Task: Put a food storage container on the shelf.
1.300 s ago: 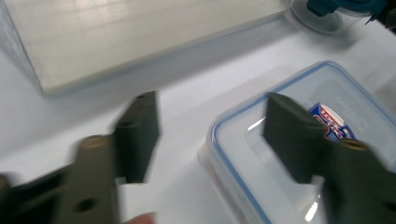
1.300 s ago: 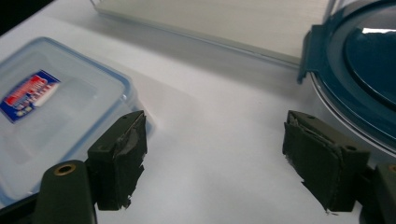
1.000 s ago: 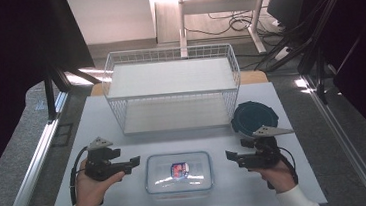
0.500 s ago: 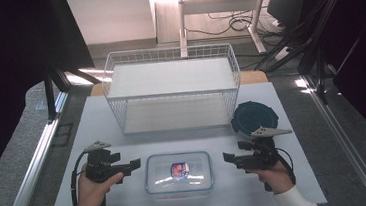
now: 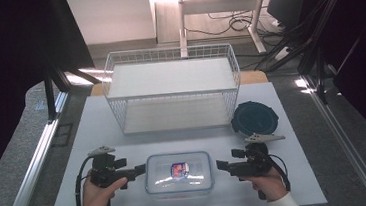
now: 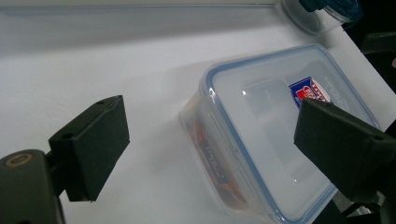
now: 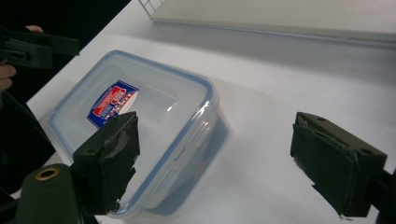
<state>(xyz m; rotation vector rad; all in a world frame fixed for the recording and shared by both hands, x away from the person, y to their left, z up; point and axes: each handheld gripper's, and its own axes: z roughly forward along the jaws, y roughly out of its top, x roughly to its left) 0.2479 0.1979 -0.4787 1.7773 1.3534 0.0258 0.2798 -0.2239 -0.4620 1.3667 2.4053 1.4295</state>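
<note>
So there's a clear box (image 5: 178, 172) w/ a blue-rimmed lid sitting at the near middle of the white table (image 5: 293, 123), long side running left-right, red/blue sticker on top of the lid. Left gripper (image 5: 137, 170) is just off the box's left end, pointing at it — jaws have just been opening and now stand wide apart, nothing clamped. In the left gripper view one jaw sits over the bare table and the other hangs over the lid near the sticker, so the box end is sort of between them, but the pads aren't pressing on it afaict. Right gripper (image 5: 220, 165) mirrors that on the other side, a bit further off the box's right end. Its jaws are spread wide too, gripping nothing; in the right gripper view one jaw overlaps the box's corner and the other is over the table, well apart. Behind the box there's a white wire basket (image 5: 172, 91) w/ two shelves, and a round dark-blue lid (image 5: 254, 118) lies just beside the basket's right front corner — near the right gripper, not touching it.
</note>
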